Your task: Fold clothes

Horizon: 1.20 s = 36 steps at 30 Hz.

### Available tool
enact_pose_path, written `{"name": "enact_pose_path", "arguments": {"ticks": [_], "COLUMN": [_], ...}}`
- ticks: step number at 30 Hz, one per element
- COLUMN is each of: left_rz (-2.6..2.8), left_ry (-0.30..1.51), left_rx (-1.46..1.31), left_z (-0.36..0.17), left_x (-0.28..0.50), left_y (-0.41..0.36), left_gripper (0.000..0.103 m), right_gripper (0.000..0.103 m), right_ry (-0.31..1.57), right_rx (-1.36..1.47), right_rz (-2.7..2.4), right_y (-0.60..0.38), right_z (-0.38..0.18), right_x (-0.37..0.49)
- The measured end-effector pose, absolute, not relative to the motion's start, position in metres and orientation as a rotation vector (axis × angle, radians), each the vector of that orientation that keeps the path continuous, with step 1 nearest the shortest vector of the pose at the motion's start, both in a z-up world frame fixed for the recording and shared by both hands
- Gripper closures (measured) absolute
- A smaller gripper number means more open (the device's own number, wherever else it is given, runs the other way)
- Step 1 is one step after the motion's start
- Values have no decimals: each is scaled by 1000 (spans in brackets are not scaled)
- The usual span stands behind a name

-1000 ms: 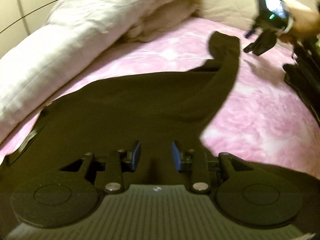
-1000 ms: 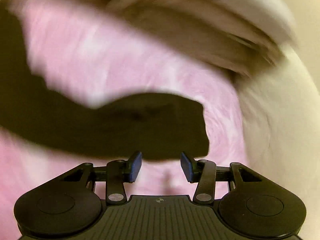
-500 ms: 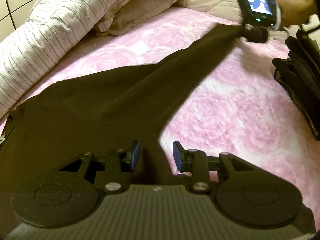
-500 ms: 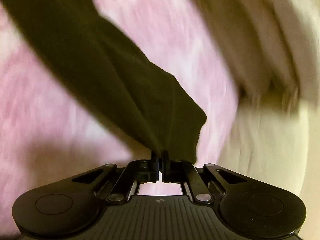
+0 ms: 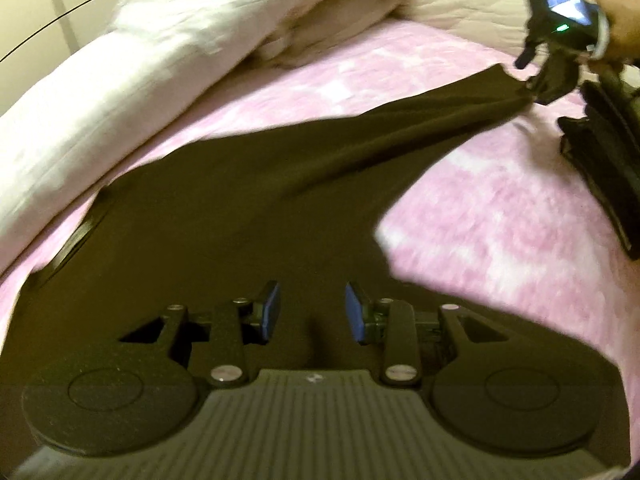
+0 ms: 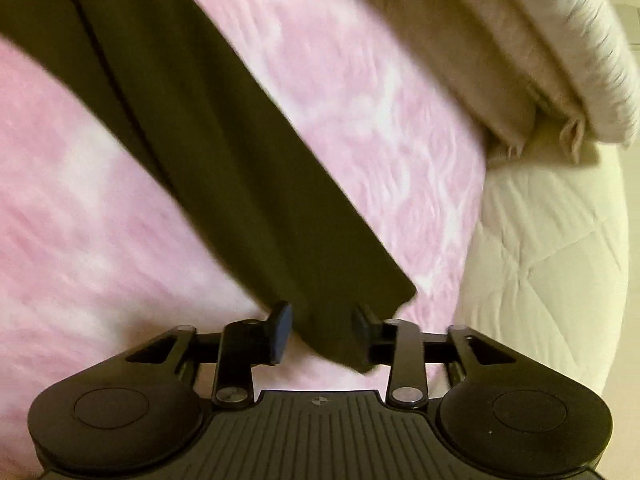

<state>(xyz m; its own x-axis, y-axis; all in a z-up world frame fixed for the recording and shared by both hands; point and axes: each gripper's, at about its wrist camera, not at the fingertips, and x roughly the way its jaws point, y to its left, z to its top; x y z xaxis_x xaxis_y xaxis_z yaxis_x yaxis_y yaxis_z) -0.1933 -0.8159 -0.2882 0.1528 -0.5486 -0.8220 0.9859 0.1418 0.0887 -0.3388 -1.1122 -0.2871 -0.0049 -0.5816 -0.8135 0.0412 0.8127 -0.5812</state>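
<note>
A dark brown long-sleeved garment (image 5: pixel 240 208) lies spread on the pink floral bedsheet (image 5: pixel 480 216). My left gripper (image 5: pixel 313 314) hovers over the garment's near part, open, its blue pads apart with only flat cloth below. One sleeve (image 6: pixel 240 160) stretches out towards the far right. The cuff end of that sleeve (image 6: pixel 332 320) hangs between the fingers of my right gripper (image 6: pixel 322 326), whose jaws are opening, and the pads no longer pinch it. In the left wrist view the right gripper (image 5: pixel 548 80) sits at the sleeve's tip, held by a hand.
A white striped duvet (image 5: pixel 100 92) and beige pillows (image 5: pixel 328 28) are piled along the far left of the bed. A stack of folded dark clothes (image 5: pixel 600 168) lies at the right. A cream quilted blanket (image 6: pixel 540 248) borders the sheet beside the cuff.
The sleeve, bent over a second ago, now lies stretched out to the right. The right gripper closed on the cuff half a second ago, and its jaws now stand apart around it.
</note>
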Motion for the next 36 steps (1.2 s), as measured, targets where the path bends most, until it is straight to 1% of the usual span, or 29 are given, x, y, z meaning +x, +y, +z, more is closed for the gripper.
{"name": "enact_pose_path", "arguments": {"ticks": [1, 4, 6, 14, 20, 24, 28, 29, 30, 32, 35, 36], "left_rz": [-1227, -1113, -1033, -805, -744, -787, -912, -935, -953, -974, -976, -969], "left_ry": [742, 774, 795, 852, 869, 856, 774, 752, 761, 812, 887, 907], "left_rx": [756, 769, 779, 783, 813, 984, 1181, 1222, 1237, 1219, 1092, 1049], "left_z": [-286, -280, -276, -269, -274, -287, -312, -319, -327, -338, -337, -334], "left_x": [-188, -171, -157, -74, 5, 32, 20, 15, 12, 9, 5, 7], "left_y": [-799, -744, -701, -510, -371, -296, -256, -252, -249, -244, -240, -238], "left_gripper": [72, 69, 63, 62, 62, 62, 62, 64, 77, 96, 97, 95], "right_gripper": [57, 55, 55, 55, 55, 55, 55, 55, 55, 55, 55, 55], "right_ry": [1471, 1373, 1329, 1236, 1192, 1176, 1179, 1177, 1170, 1156, 1138, 1135], "right_rx": [-414, -296, -229, -100, -89, -71, -120, -138, -152, -159, -167, -171], "right_rz": [-494, -418, -354, -93, 37, 118, 216, 239, 257, 290, 314, 314], "right_y": [-1096, -1043, -1000, -795, -633, -536, -462, -448, -436, -418, -402, -398], "right_z": [-282, -268, -264, -264, -275, -290, -316, -320, -322, -323, -322, -320], "right_x": [-334, -320, -310, -259, -203, -160, -119, -110, -103, -88, -67, -62]}}
